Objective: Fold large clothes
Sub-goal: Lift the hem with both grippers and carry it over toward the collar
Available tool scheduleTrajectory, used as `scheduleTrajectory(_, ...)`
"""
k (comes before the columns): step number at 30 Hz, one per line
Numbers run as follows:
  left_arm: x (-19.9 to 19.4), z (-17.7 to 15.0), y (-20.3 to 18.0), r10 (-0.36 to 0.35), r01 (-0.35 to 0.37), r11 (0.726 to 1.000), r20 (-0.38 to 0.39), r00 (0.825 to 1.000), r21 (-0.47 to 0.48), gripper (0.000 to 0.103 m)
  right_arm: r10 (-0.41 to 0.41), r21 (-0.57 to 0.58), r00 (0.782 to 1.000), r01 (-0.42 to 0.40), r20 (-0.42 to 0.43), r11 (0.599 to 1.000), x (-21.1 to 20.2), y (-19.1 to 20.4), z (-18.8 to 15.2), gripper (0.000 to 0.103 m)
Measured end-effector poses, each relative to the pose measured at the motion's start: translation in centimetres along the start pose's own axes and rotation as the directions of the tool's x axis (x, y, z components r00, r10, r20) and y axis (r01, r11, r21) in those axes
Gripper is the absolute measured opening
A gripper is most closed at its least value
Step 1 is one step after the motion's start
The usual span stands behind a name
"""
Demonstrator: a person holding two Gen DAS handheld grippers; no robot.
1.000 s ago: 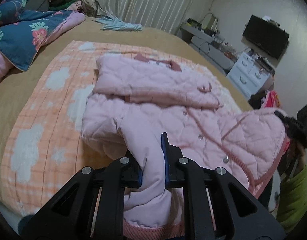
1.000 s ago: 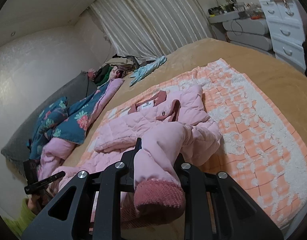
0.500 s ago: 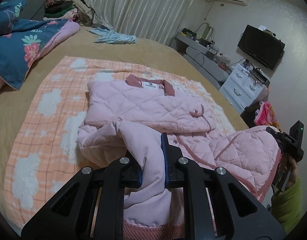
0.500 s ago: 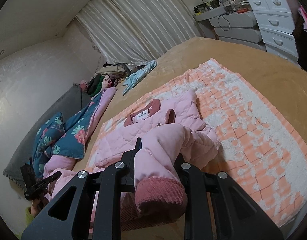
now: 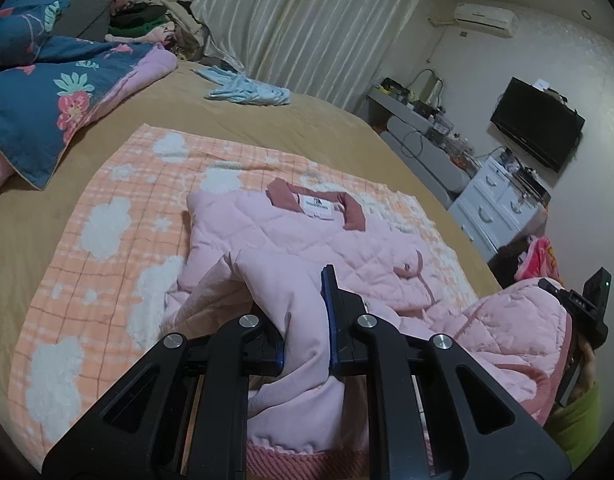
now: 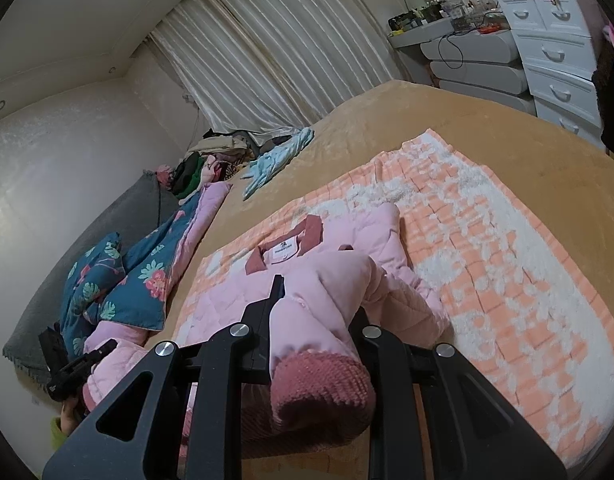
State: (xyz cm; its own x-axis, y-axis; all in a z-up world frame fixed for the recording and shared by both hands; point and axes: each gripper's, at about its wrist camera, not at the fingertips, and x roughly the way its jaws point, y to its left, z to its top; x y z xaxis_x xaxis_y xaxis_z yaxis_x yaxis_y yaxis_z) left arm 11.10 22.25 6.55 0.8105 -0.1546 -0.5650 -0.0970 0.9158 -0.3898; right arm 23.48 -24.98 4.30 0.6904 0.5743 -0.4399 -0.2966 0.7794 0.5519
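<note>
Fabric of the pink quilted jacket (image 5: pixel 307 240) fills both tongs. Beyond the left gripper (image 5: pixel 305 320) the jacket's upper half lies flat on the orange-and-white checked blanket (image 5: pixel 107 208), collar at the far end, with tan bedspread (image 5: pixel 27 232) around it. Farther off to the left sits a blue floral quilt (image 5: pixel 47 96), ahead a light blue garment (image 5: pixel 247 92) near the pale curtains (image 5: pixel 307 28); to the right stand white drawers (image 5: pixel 495 208) and a black screen (image 5: pixel 537 124). Beyond the right gripper (image 6: pixel 317 312) the same collar and blanket show, the quilt to its left.

Bunched cloth hides the pads of both tools, and the jacket's hem runs out of frame below. At the right edge of the left view the other tool is partly covered by raised jacket, with a green sleeve (image 5: pixel 579 424) cut off.

The left gripper is clenched on a fold of pale pink lining. The right gripper is clamped on a sleeve, its dark pink ribbed cuff (image 6: pixel 323 392) bulging toward the camera.
</note>
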Motion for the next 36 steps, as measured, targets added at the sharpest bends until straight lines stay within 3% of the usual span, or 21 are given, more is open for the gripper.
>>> scheduleTrajectory(12, 2.4, 3.0, 0.6, 0.078, -0.078, 0.997, 0.035, 0.996, -0.006, 0.008, -0.037, 0.009, 0.999, 0.037, -0.028, 0.999, 4.3, 0.5, 3.9, 0.019)
scheduleTrajectory(27, 4.9, 5.0, 1.7, 0.134, -0.132, 0.991, 0.049, 0.990, -0.040, 0.008, -0.006, 0.115, 0.998, 0.013, -0.065, 0.993, 7.2, -2.1, 6.0, 0.023)
scheduleTrajectory(33, 6.0, 5.8, 2.3, 0.145, -0.144, 0.988, 0.036, 0.989, -0.047, 0.009, 0.028, 0.154, 0.997, -0.016, -0.078, 0.988, 8.3, -2.6, 7.0, 0.028)
scheduleTrajectory(36, 6.4, 6.0, 2.4, 0.147, -0.145, 0.988, 0.032, 0.989, -0.048, 0.009, 0.064, 0.182, 0.995, -0.049, -0.073, 0.982, 8.4, -2.8, 7.4, 0.036)
